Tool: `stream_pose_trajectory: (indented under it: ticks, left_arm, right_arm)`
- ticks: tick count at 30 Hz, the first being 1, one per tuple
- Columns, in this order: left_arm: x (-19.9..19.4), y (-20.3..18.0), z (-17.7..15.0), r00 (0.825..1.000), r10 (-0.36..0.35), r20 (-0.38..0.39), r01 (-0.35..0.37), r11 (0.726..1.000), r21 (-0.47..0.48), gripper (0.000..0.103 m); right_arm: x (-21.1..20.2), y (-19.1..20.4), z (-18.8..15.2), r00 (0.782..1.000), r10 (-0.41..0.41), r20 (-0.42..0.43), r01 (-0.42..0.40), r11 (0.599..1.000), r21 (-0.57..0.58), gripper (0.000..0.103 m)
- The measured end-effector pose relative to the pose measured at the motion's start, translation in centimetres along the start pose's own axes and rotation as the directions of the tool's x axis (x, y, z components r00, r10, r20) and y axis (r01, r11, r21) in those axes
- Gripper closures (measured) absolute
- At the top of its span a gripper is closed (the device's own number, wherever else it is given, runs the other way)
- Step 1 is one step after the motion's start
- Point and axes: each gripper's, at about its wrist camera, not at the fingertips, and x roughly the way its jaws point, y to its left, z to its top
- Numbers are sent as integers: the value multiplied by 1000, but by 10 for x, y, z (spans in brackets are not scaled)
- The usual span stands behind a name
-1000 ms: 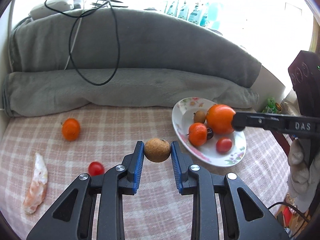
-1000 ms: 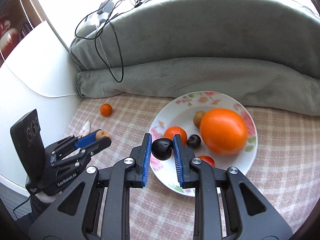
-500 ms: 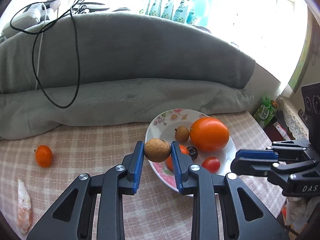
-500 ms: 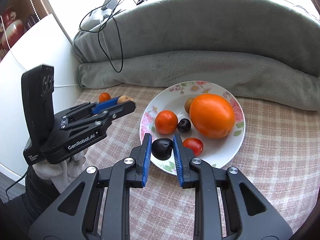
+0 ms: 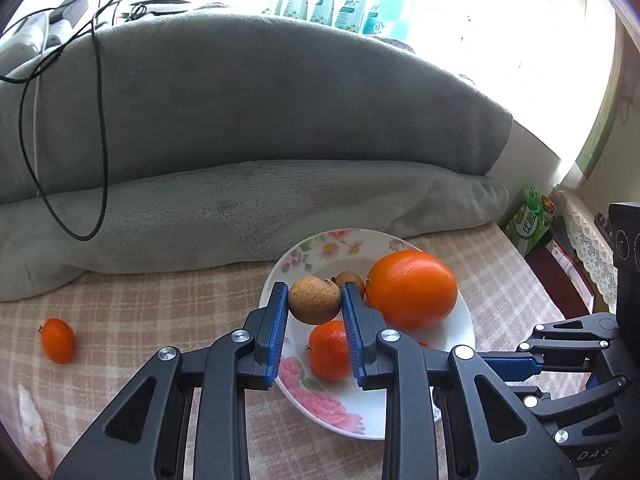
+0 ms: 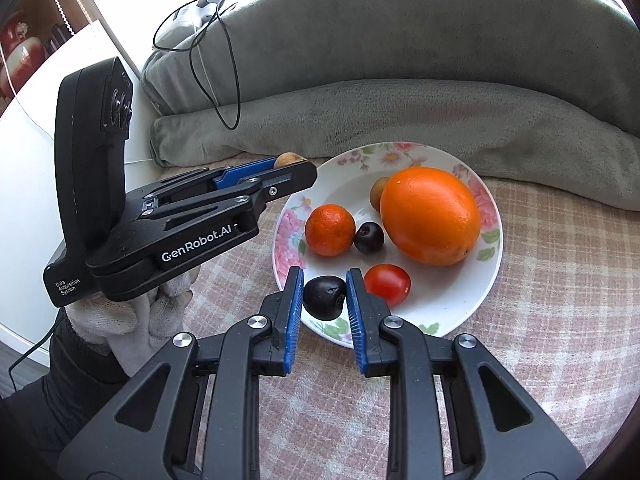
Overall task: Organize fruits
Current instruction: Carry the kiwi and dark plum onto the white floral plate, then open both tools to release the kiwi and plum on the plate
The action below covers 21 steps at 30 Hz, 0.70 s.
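Your left gripper (image 5: 315, 300) angles down with its blue pads clamped on a rough brown fruit (image 5: 314, 299), held above the near-left rim of the floral plate (image 5: 372, 420), and your white-gloved left hand (image 6: 132, 320) grips it from below. Your right gripper (image 6: 325, 298) tilts down too, pinching a dark plum (image 6: 325, 297) over the plate's near edge, with a cherry tomato (image 6: 387, 283) just right of it and a large orange (image 6: 430, 216), mandarin (image 6: 330, 230) and second plum (image 6: 369, 237) beyond. The plate sits on a pink checked cloth (image 6: 560, 300) before a grey blanket (image 5: 260, 112), and a lone mandarin (image 5: 58, 340) lies well left of your left gripper.
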Motion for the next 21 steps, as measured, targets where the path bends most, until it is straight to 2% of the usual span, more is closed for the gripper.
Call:
stream_pose_trajectory:
  ticks: [21]
  left_arm:
    - [6, -9, 5, 1000, -6, -6, 6, 1000, 29, 77]
  right_arm:
    - [7, -2, 0, 1000, -2, -15, 2, 1000, 0, 79]
